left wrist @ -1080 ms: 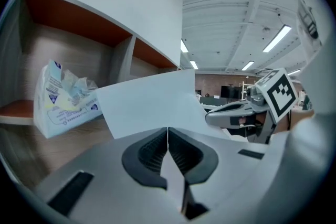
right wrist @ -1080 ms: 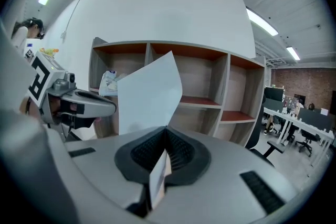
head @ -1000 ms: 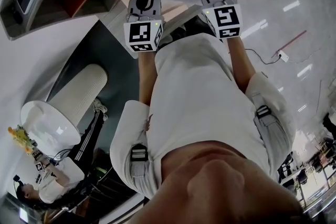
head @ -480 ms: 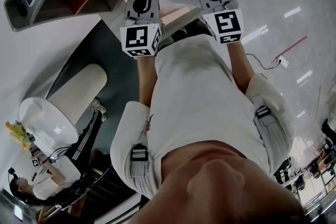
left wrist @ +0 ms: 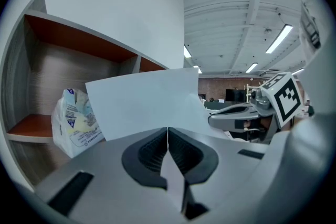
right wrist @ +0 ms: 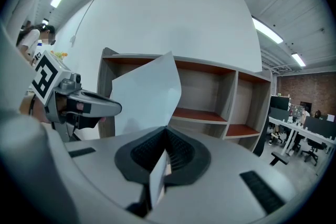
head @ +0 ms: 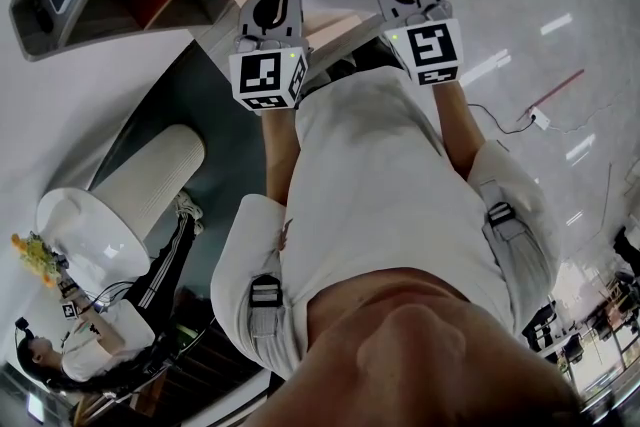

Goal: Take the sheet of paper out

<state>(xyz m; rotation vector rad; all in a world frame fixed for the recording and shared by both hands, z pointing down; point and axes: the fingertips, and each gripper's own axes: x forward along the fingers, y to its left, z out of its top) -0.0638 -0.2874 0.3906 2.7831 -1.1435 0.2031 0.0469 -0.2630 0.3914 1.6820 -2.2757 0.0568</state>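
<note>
Reaching forward with both arms side by side, angled slightly downward. Pinching the sheet of paper (left wrist: 142, 105) along its near edge with the left gripper (left wrist: 167, 134) and the right gripper (right wrist: 166, 134), both clamped tight on it. Held aloft just in front of the wooden shelf unit (right wrist: 202, 113): white, blank, gently bowed. Far edge cropped in the head view. Behind it, perhaps a printed plastic bag (left wrist: 73, 120).
</note>
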